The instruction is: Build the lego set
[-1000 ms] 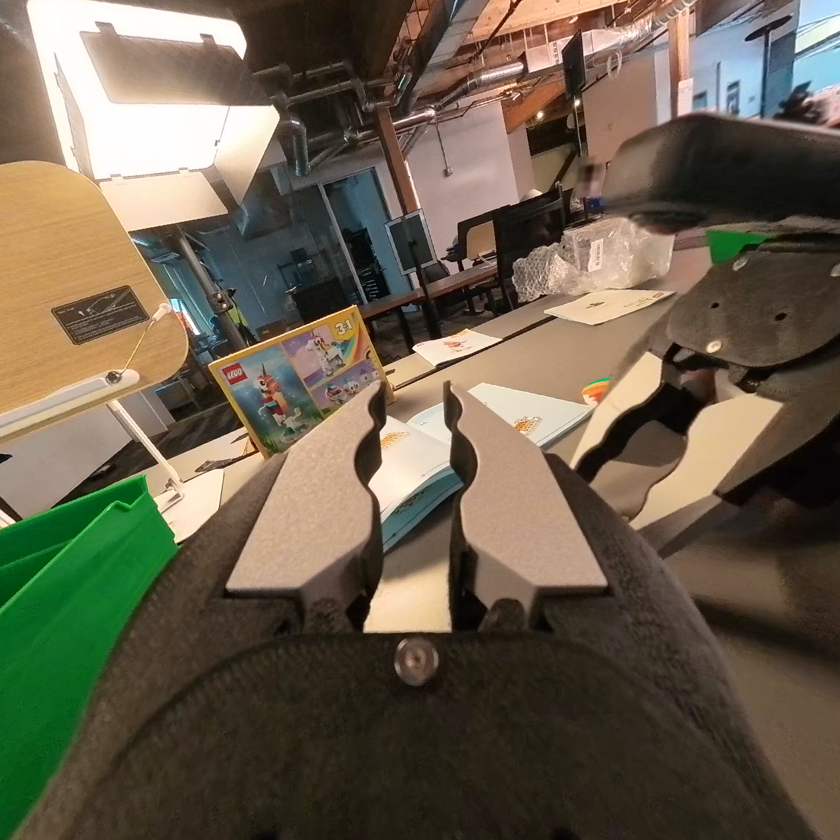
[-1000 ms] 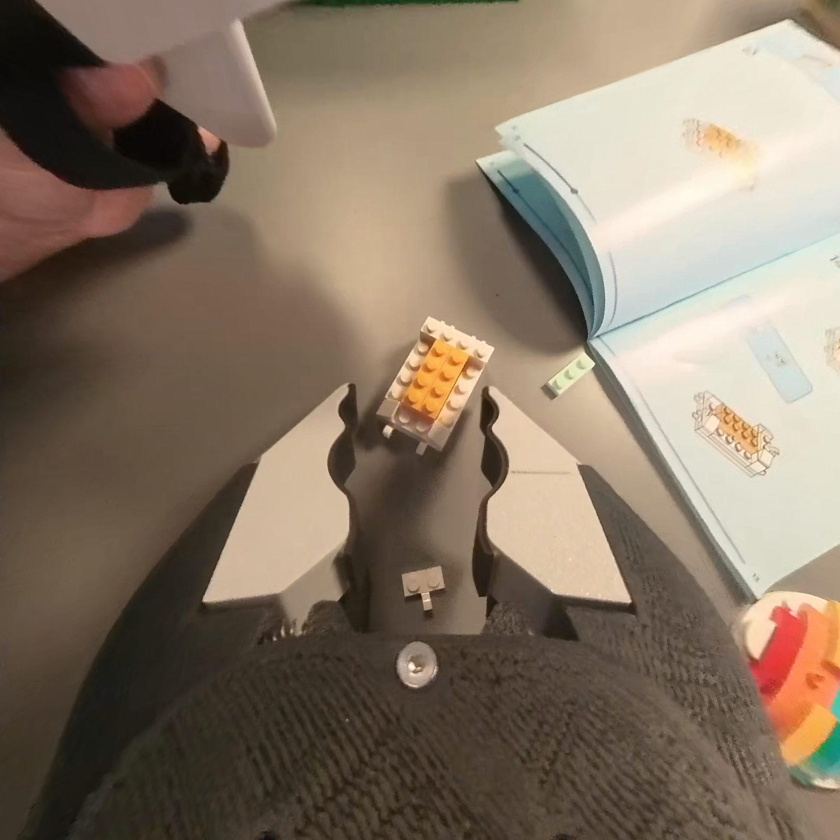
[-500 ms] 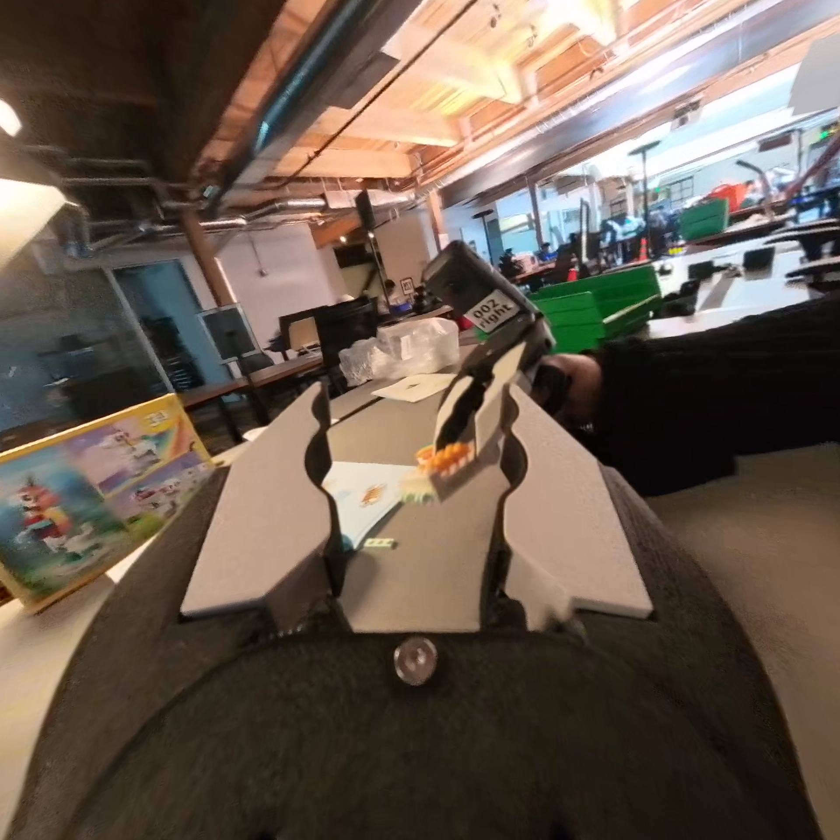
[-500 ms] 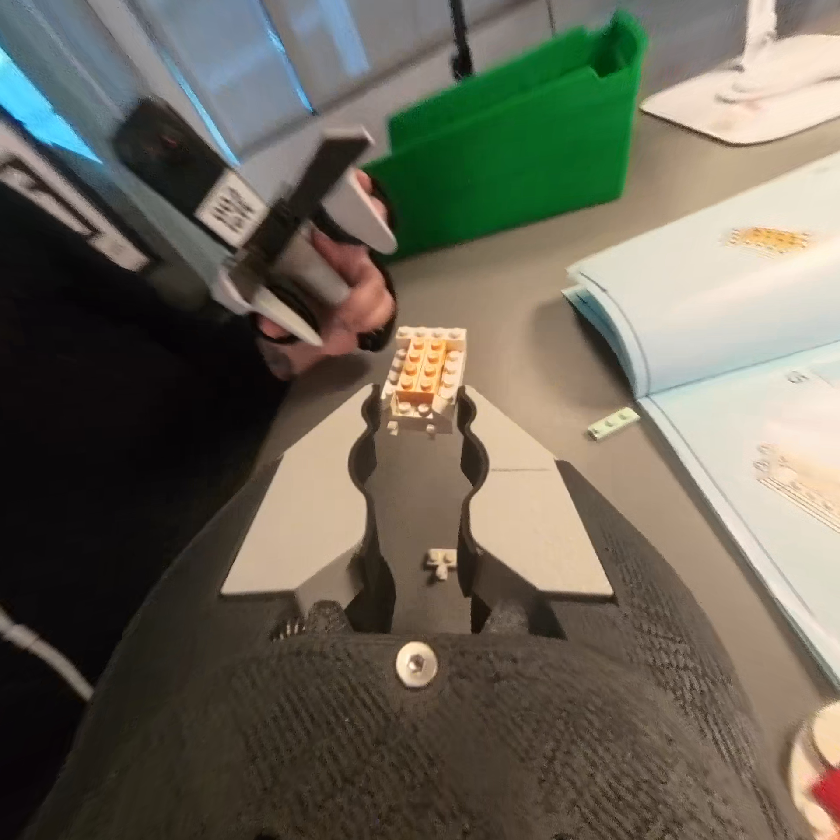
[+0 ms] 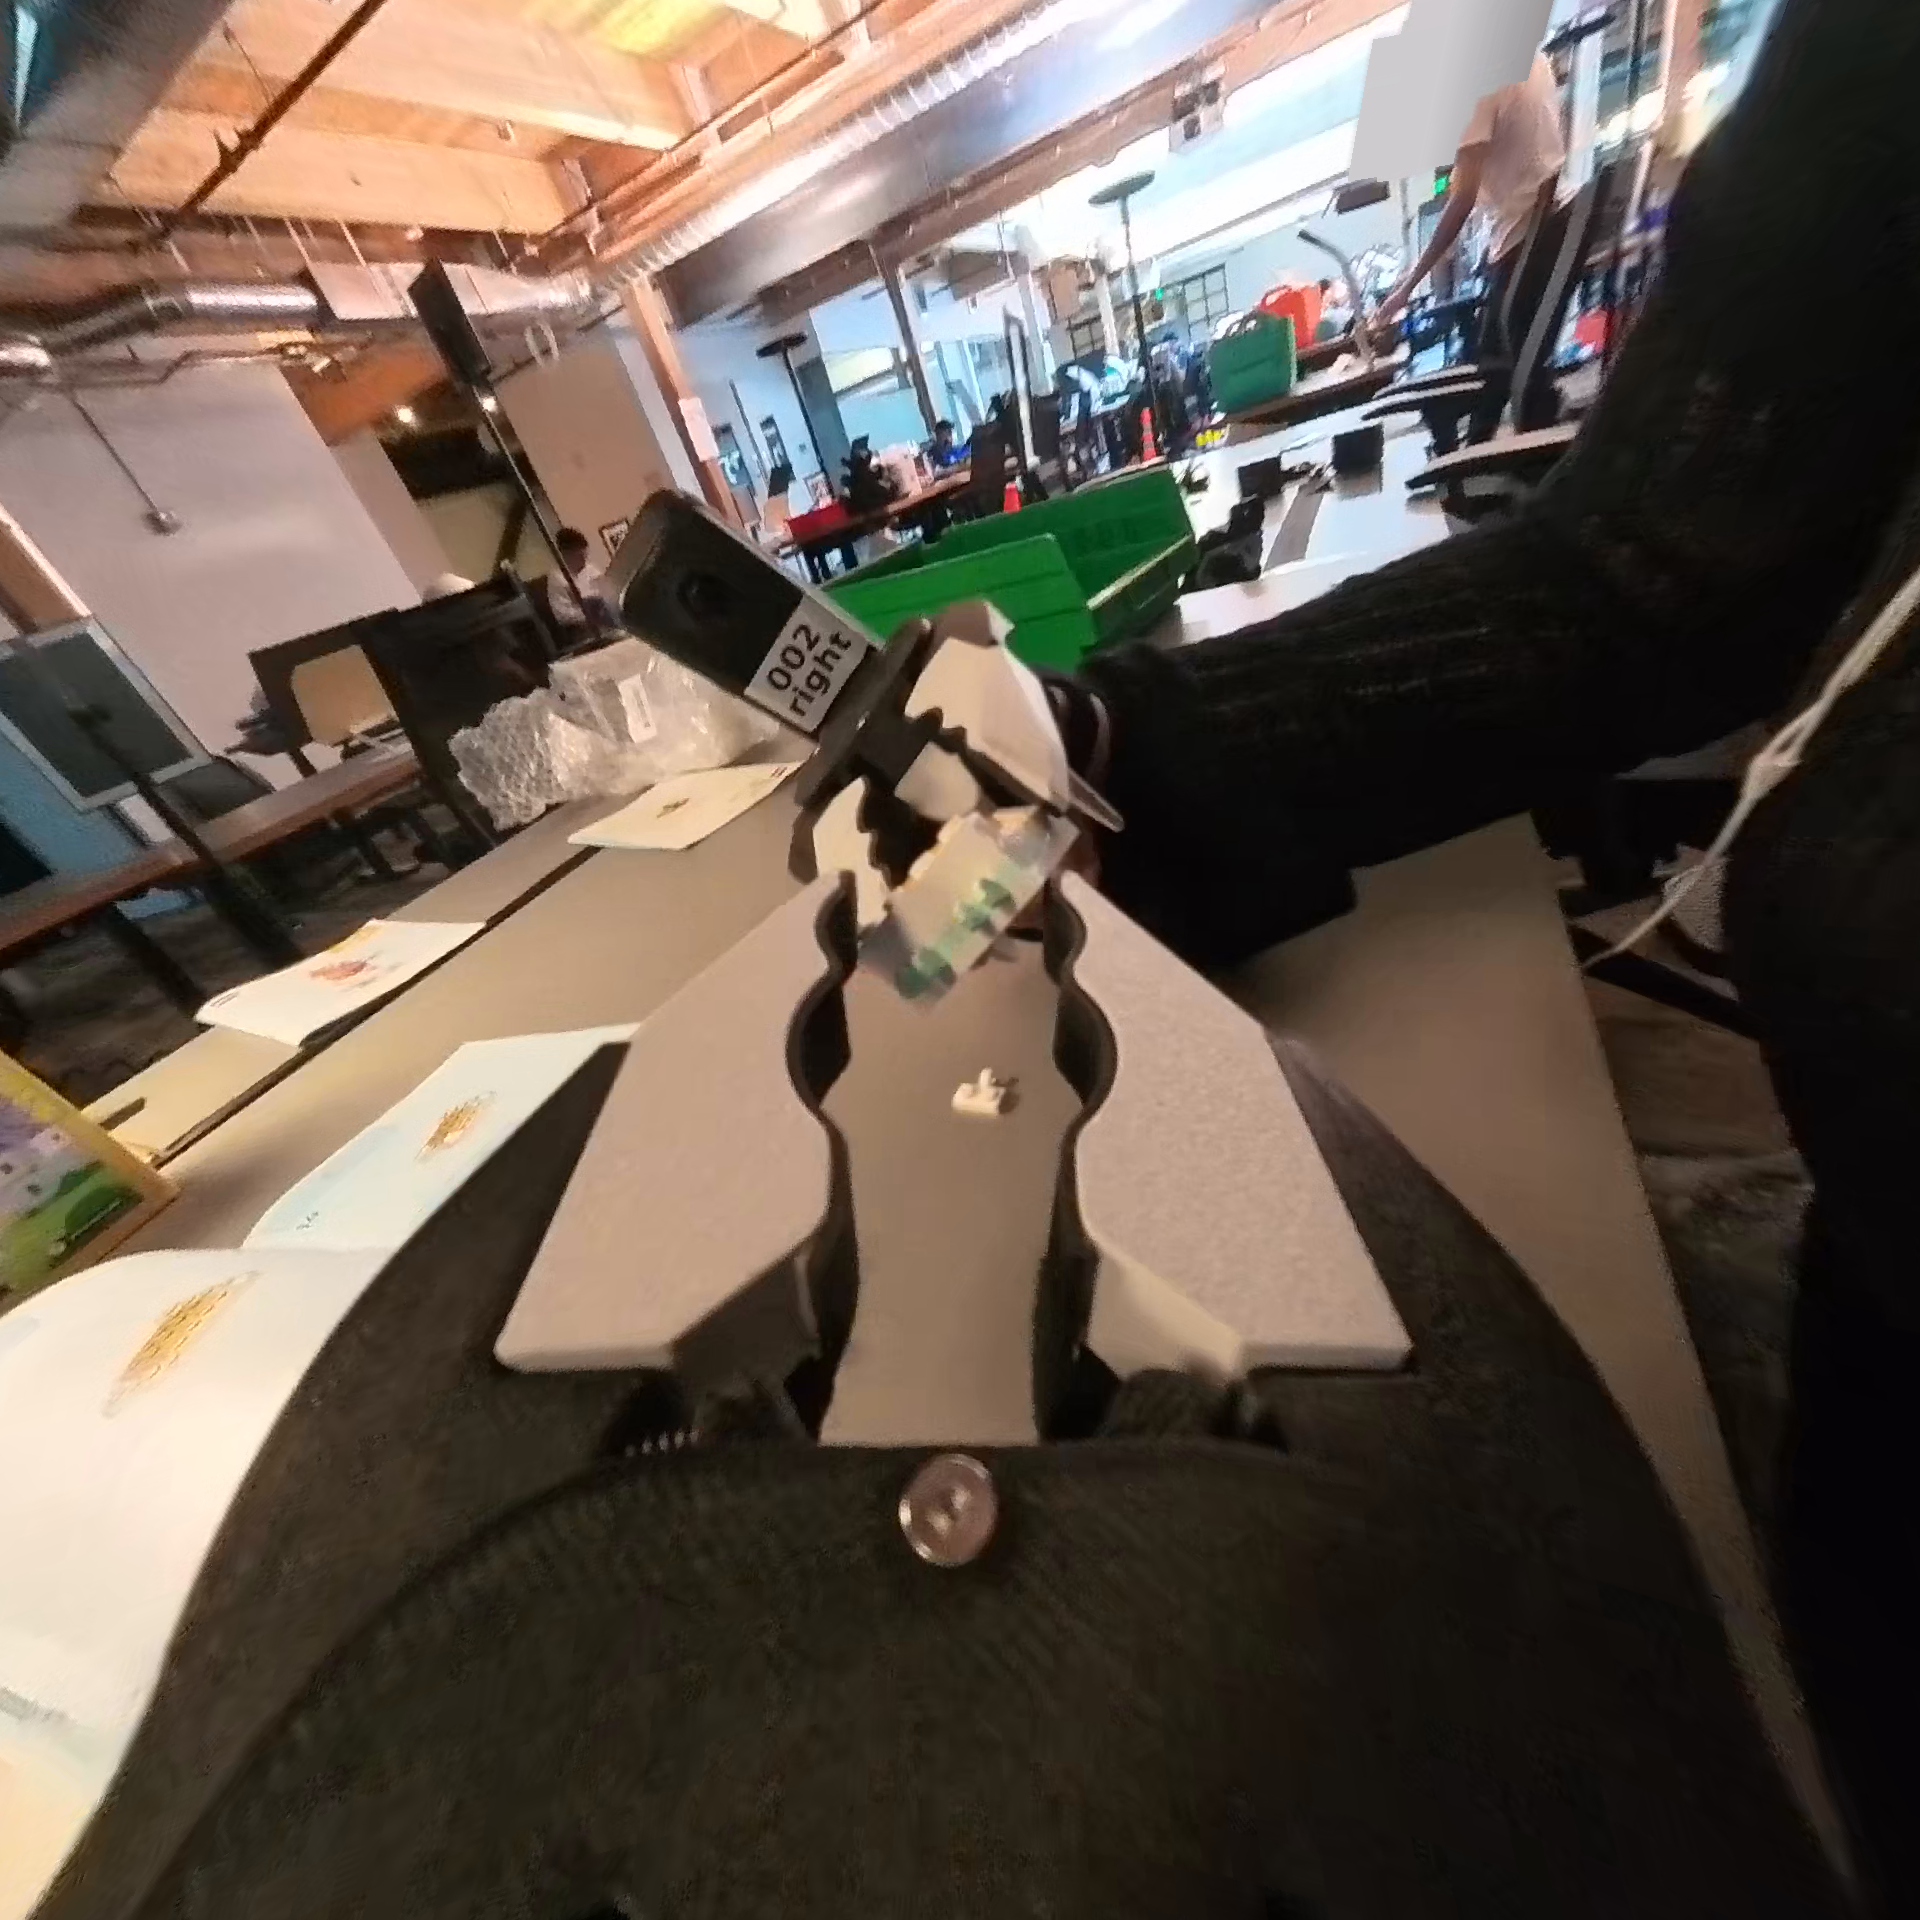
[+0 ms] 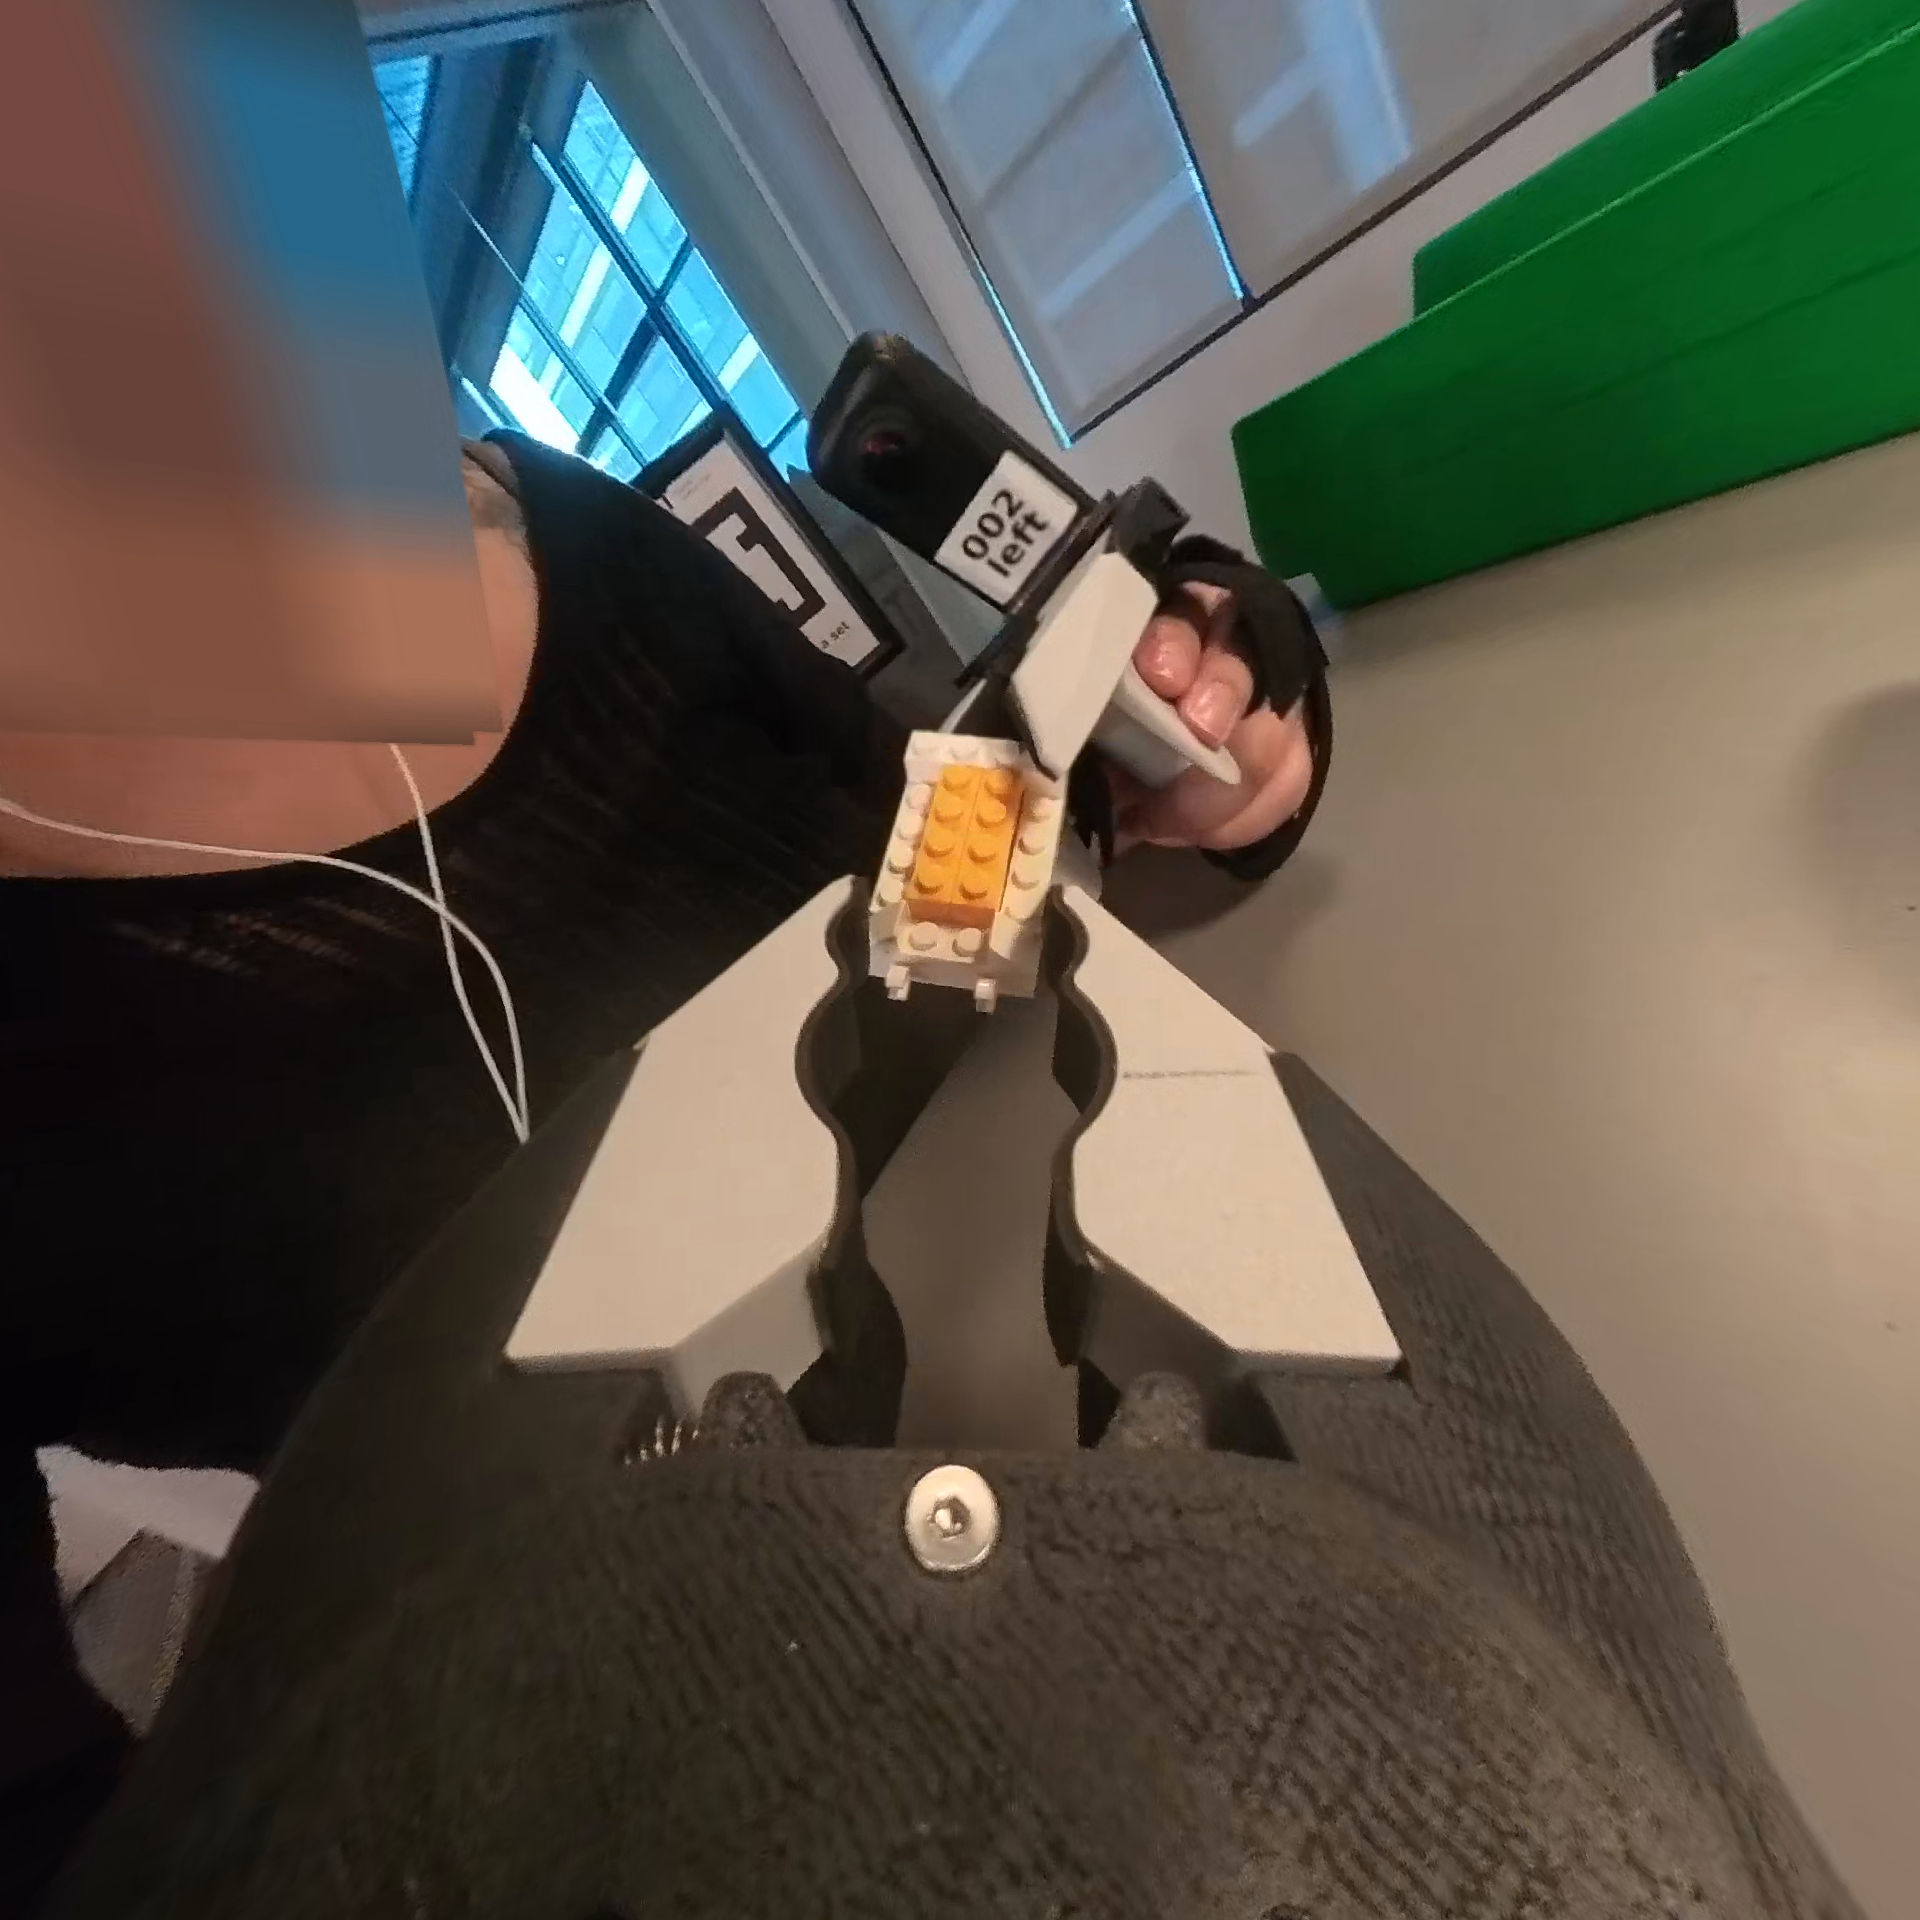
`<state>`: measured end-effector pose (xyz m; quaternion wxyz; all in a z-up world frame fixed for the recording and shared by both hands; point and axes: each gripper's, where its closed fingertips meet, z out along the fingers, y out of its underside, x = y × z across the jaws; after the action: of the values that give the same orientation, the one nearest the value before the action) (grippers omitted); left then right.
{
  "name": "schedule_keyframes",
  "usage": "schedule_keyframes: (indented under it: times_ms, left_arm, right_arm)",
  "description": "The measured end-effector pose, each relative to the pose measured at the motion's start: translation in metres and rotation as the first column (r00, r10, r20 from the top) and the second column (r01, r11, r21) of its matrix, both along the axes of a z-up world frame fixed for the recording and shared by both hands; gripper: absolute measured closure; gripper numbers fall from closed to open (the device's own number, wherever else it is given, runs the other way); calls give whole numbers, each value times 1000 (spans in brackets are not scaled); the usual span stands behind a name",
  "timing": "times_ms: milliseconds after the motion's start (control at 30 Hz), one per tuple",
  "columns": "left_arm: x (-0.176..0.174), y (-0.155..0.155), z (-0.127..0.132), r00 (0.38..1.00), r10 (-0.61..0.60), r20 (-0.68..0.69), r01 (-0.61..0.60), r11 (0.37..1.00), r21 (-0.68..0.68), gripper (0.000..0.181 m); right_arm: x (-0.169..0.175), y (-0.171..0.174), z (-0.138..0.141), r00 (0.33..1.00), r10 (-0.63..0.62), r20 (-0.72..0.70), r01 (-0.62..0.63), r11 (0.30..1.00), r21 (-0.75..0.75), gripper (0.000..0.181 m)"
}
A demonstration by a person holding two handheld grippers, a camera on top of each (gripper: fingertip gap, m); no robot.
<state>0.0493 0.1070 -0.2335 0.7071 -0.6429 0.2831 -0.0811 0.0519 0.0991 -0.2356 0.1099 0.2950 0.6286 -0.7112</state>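
Note:
A small white lego assembly with an orange centre [image 6: 961,868] is held in the air between my two grippers. My right gripper [image 6: 956,914] is shut on its near end, one fingertip on each side. In the left wrist view the assembly [image 5: 961,914] shows its white and green underside, tilted. My left gripper [image 5: 951,909] has its fingertips against both sides of its other end. The right gripper [image 5: 966,831] faces me there, and the left gripper [image 6: 1029,748] shows at the assembly's far end in the right wrist view. A tiny white piece [image 5: 982,1093] lies on the grey table [image 5: 623,935].
An open pale-blue instruction booklet [image 5: 436,1132] lies at the left, with the set's box [image 5: 52,1195] at the left edge. Green bins [image 5: 1039,592] stand behind, and another bin [image 6: 1662,343] shows in the right wrist view. The person's black sleeve [image 5: 1351,748] crosses the right side. The grippers are tip to tip, or close to it. From the right gripper's tips to the tiny white piece [image 5: 982,1093] is close to 11 cm.
My right gripper closed on the assembly, lifted it off the table and tilted it up. My left gripper swung round, opened wide, then narrowed onto the assembly's far end.

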Motion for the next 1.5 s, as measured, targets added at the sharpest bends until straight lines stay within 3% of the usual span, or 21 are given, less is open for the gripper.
schedule_keyframes:
  times_ms: [67,133,233,333,400,533,600,667,800,933,1067,1167,1267,1367,1500]
  left_arm:
    - [-9,6,-5,997,72,-23,-73,997,-22,152]
    - [-25,14,-12,981,180,-68,-184,982,-46,160]
    - [-38,22,-25,953,270,-139,-284,954,-92,162]
    - [-43,26,-36,922,312,-231,-342,934,-105,163]
    - [-42,27,-43,903,311,-297,-355,929,-107,163]
    - [-37,28,-54,866,293,-405,-359,928,-96,163]
    - [-35,29,-57,852,287,-438,-359,929,-91,163]
    - [-32,28,-54,850,283,-443,-344,937,-62,163]
    - [-17,21,-39,898,223,-380,-243,970,-2,163]
    - [-9,16,-29,928,193,-320,-190,981,38,162]
    - [-17,15,-21,948,206,-242,-205,978,27,138]
    - [-14,14,-22,943,196,-268,-192,981,43,146]
    - [-10,13,-25,924,195,-329,-183,981,67,163]
    - [-12,14,-25,910,216,-353,-203,976,74,164]
    - [-46,22,-28,835,387,-392,-393,917,68,164]
  right_arm:
    - [-7,6,-2,997,-69,-42,71,997,44,148]
    - [-19,16,-10,972,-180,-154,206,962,181,135]
    - [-31,26,-25,877,-221,-427,419,786,455,131]
    - [-37,32,-34,775,-111,-623,571,546,613,138]
    - [-40,34,-38,731,-39,-681,628,428,650,143]
    - [-43,42,-55,721,94,-687,653,241,718,160]
    - [-44,44,-61,722,131,-680,654,193,732,165]
    - [-44,43,-62,717,132,-684,656,201,727,166]
    - [-42,32,-59,702,114,-703,649,304,697,166]
    - [-40,22,-54,676,115,-728,655,360,665,166]
    - [-32,17,-39,644,84,-761,642,482,596,167]
    - [-27,13,-32,621,78,-780,632,538,558,167]
    - [-26,14,-32,616,82,-783,633,540,555,167]
    - [-27,15,-31,615,73,-785,641,533,552,166]
    - [-31,27,-35,643,53,-764,659,471,587,147]
